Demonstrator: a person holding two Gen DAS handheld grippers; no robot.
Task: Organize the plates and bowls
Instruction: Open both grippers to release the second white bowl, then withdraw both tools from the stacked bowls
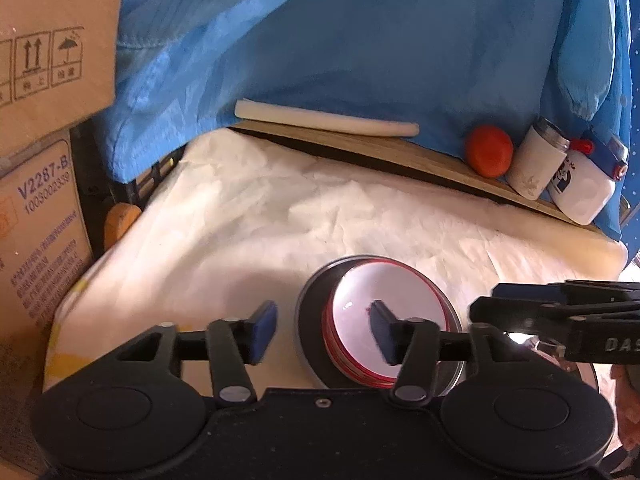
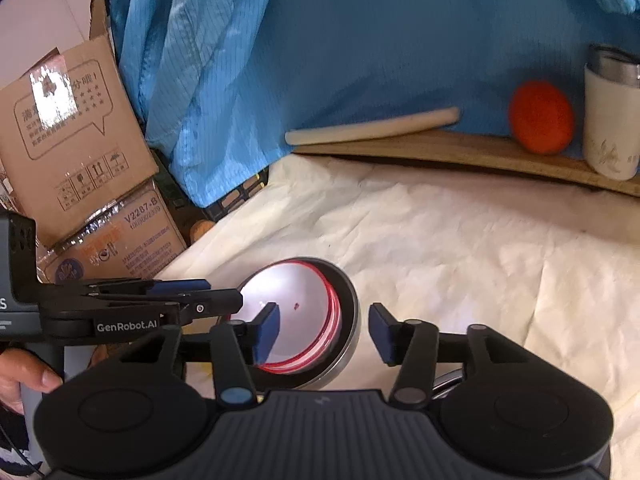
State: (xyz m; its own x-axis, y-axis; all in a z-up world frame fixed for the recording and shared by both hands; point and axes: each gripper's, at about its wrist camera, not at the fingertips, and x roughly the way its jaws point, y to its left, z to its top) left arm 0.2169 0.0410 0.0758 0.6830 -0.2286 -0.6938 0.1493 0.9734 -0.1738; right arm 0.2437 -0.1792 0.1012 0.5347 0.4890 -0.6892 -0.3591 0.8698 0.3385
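A: Where's the bowl stack seen?

B: A white bowl w/ red rim (image 1: 394,320) is nested inside a dark bowl w/ a metal outer wall (image 1: 316,312). Both sit on the desk, which is covered w/ a creased cream sheet (image 1: 248,216). In the left wrist view the stack is at approx. 5 o'clock; in the right wrist view it's just below centre, toward 6 o'clock.

A: Left hand-held gripper?

B: The left hand-held gripper (image 1: 324,330) is seen w/ jaws apart. The stack's left edge lies between them, one blue pad (image 1: 382,332) being over the white bowl's inside, the other outside the dark bowl. No pressing on the rim is seen.

A: And the right?

B: The right hand-held gripper (image 2: 324,330) is likewise spread, the stack's right wall between the jaws, nothing clamped. Each gripper is seen side-on in the other's view.

A: Anything else noted?

B: At 1–2 o'clock on a wooden board (image 1: 400,152): an orange ball (image 1: 489,151), a white tumbler w/ steel top (image 1: 536,162), a white bottle w/ red cap (image 1: 584,184). A rolled white sheet (image 1: 326,122) is laid at 12 o'clock against blue fabric (image 1: 340,40). Cardboard boxes (image 1: 44,40) are stacked at 9–10 o'clock.
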